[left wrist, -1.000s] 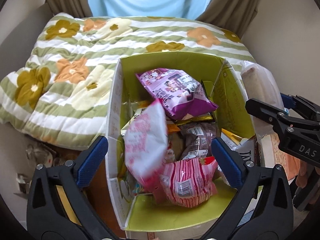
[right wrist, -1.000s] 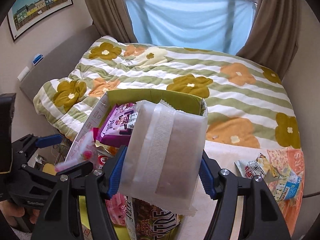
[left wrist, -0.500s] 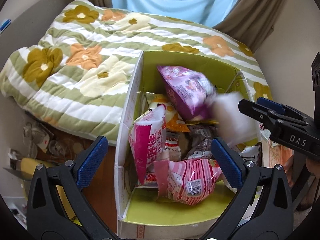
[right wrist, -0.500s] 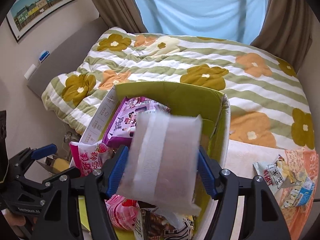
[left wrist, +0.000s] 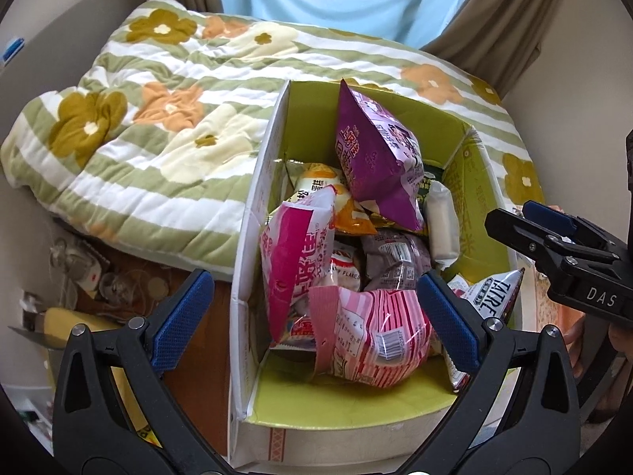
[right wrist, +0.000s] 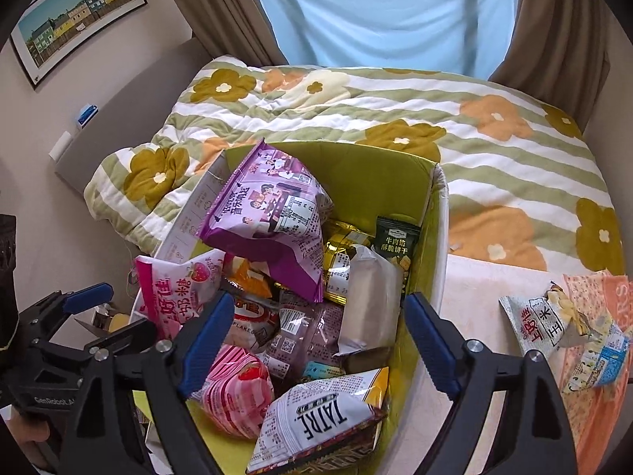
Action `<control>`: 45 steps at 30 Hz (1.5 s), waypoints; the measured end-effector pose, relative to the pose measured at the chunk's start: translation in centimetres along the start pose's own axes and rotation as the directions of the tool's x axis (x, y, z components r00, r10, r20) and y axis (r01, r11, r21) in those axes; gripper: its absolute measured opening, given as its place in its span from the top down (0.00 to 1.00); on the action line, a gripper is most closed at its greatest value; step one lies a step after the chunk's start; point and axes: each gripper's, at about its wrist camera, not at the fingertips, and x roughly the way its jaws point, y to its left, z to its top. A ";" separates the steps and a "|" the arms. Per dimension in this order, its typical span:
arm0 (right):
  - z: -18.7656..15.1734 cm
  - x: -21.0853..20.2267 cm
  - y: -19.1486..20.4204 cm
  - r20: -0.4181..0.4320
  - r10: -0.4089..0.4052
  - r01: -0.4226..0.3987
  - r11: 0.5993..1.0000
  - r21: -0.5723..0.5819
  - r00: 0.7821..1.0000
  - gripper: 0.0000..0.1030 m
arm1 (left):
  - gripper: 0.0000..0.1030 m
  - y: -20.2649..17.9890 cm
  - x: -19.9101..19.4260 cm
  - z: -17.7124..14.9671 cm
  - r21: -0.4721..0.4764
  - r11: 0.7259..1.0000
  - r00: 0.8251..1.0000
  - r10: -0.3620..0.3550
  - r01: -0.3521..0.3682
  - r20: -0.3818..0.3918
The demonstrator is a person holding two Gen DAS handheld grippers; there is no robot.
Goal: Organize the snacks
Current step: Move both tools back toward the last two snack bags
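Left gripper (left wrist: 316, 316) held above the near end of the box (left wrist: 253, 213), jaws spread wide, nothing between the blue pads; pink striped bag (left wrist: 372, 340) lies below and between them. Right gripper (right wrist: 316, 340) likewise poised over the box from the other side, jaws wide apart and empty. The white packet (right wrist: 370, 297) lies inside the box, against the right inner wall, just ahead of the right gripper's pads and apart from them. Nearest the right gripper: the TATRE bag (right wrist: 316, 423), leaning on the box's near corner. Mid-box: pink strawberry bag (right wrist: 178, 289), upright at the left wall. Beyond it, the purple bag (right wrist: 273, 213), tilted. A dark green packet (right wrist: 397, 241) sits behind the white packet; contact uncertain. Outside the box, right, loose snack packets (right wrist: 554, 324) on an orange cloth. Farthest: floral quilt (right wrist: 494, 150).
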 end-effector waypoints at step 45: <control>-11.3 -11.7 -28.5 0.025 -0.310 0.292 0.918 0.268 0.950 0.01 | 0.01 -36.6 9.4 1.7 0.474 0.872 0.992 -0.089 0.123 -0.094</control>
